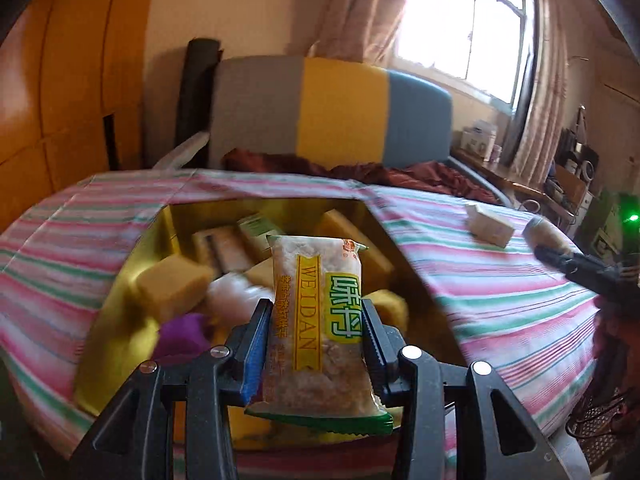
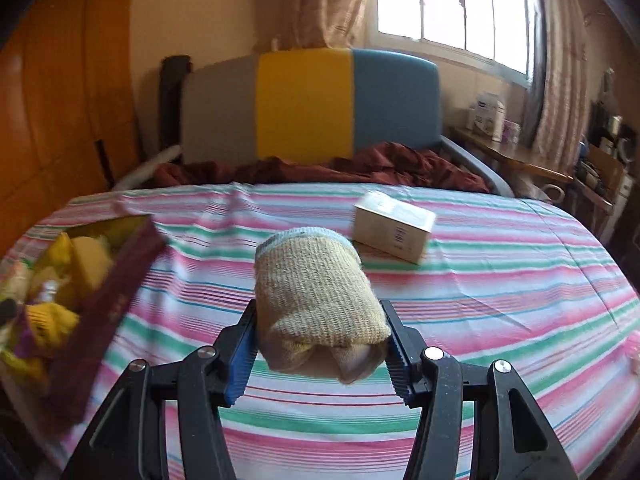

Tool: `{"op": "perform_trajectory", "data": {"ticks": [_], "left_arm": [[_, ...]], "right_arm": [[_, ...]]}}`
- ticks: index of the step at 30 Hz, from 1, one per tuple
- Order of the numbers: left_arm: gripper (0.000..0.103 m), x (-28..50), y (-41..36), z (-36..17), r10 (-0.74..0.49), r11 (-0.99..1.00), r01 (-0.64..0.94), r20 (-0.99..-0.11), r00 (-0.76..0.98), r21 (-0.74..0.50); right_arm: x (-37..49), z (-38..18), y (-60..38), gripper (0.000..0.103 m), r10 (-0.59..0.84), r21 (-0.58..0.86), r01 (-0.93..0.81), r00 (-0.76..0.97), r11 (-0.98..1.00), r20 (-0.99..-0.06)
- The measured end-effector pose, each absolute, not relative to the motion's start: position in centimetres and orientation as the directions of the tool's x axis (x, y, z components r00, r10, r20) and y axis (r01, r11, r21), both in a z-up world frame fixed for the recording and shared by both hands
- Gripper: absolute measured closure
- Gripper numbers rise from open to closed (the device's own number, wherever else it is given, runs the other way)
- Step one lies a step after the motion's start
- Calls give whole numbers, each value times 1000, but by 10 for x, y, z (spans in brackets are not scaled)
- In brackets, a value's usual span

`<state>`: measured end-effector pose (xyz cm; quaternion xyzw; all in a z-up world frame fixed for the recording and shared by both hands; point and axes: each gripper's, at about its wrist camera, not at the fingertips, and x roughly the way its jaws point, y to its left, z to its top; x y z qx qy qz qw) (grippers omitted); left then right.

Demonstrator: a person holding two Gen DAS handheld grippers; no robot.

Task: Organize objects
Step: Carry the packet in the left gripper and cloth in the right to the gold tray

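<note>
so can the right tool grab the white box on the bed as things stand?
Probably not yet. The right tool is already shut on a rolled sock, so its jaws are full. The white box lies unobstructed on the striped bedsheet just beyond; drop the sock first.

Left tool clamped on a snack packet above an open box on the bed

The left tool (image 1: 316,320) grips a clear snack packet (image 1: 316,312) printed "WEIDAN", upright between its two pads, over a gold-lined box (image 1: 120,288) that sits on the striped bedspread (image 1: 480,280) toward the bed's left side. Inside the box lie yellow sponges (image 1: 172,286), a purple item (image 1: 182,336) and small packets. Near the bed's right edge rests a small white carton (image 1: 490,224); just beside it the right tool (image 1: 560,258) holds a beige knitted roll (image 1: 546,234).
</note>
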<state>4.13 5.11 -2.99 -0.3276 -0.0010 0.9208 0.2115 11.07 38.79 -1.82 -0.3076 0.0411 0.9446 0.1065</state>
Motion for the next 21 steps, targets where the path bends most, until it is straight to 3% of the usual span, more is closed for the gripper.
{"op": "perform_trajectory", "data": {"ticks": [9, 15, 21], "left_arm": [[60, 22, 8, -55, 394, -915, -329, -679, -619, -232], [60, 4, -2, -66, 337, -938, -273, -735, -589, -211], [59, 2, -14, -72, 340, -939, -244, -747, -571, -240]], "right_arm": [[117, 14, 286, 46, -80, 9, 89, -837, -996, -541], [112, 17, 231, 46, -287, 95, 286, -765, -954, -577], [105, 10, 193, 46, -355, 91, 385, -701, -918, -618]]}}
